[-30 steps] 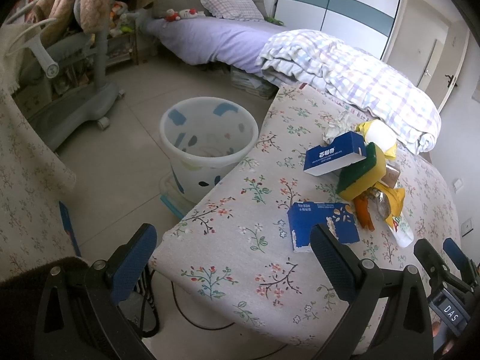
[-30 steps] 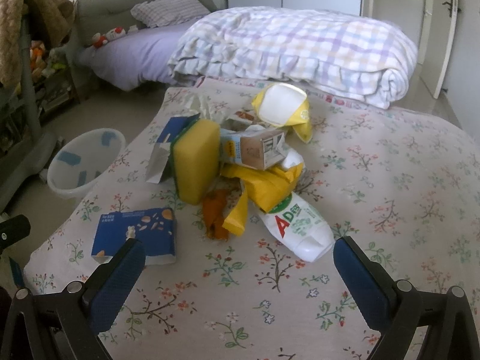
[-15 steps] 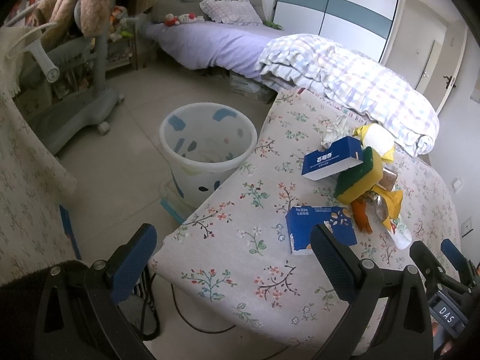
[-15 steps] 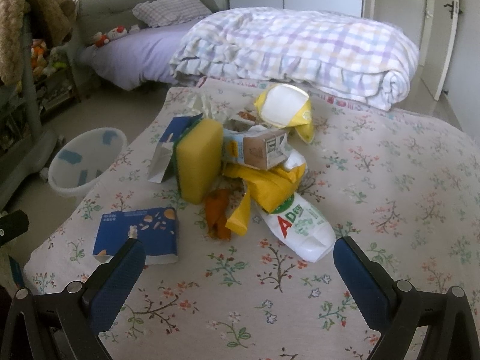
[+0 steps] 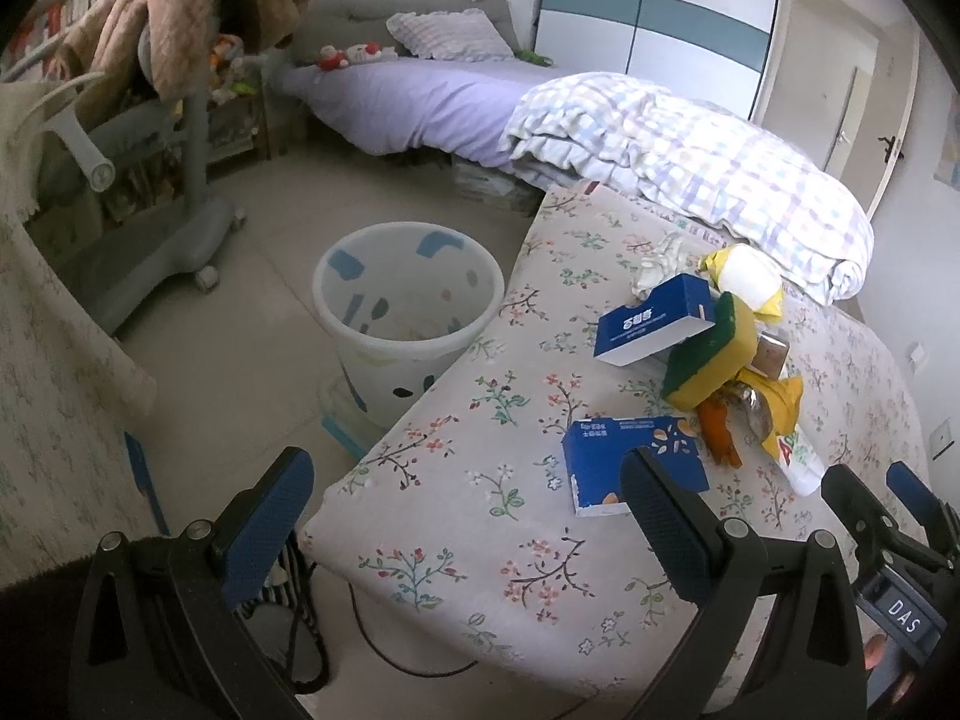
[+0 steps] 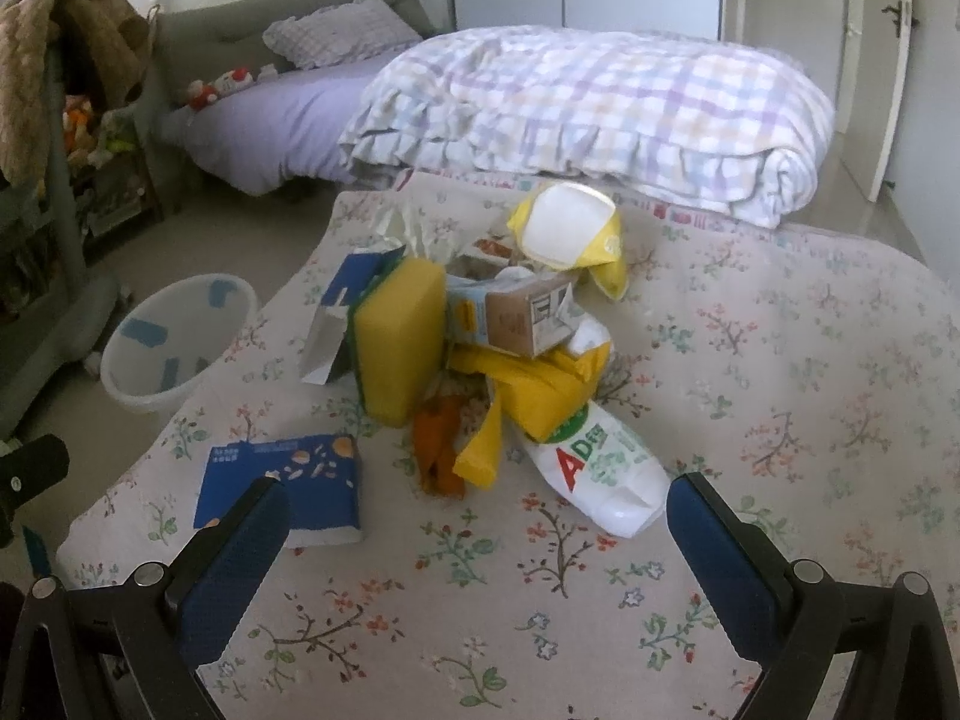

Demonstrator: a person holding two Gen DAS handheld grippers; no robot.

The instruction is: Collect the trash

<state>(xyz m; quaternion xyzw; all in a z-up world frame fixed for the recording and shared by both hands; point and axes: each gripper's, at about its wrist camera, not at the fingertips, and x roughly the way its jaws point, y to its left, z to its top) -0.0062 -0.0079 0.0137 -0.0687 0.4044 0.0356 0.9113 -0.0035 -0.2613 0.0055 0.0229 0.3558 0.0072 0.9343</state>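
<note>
We read "AD" in red on the white pouch [image 6: 603,480] beside the yellow sponge [image 6: 399,339], and "DAS" on the right gripper's label [image 5: 906,615].

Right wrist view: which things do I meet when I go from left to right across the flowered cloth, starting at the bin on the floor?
Bin → flat blue box → yellow sponge → orange wrapper → white pouch.
</note>
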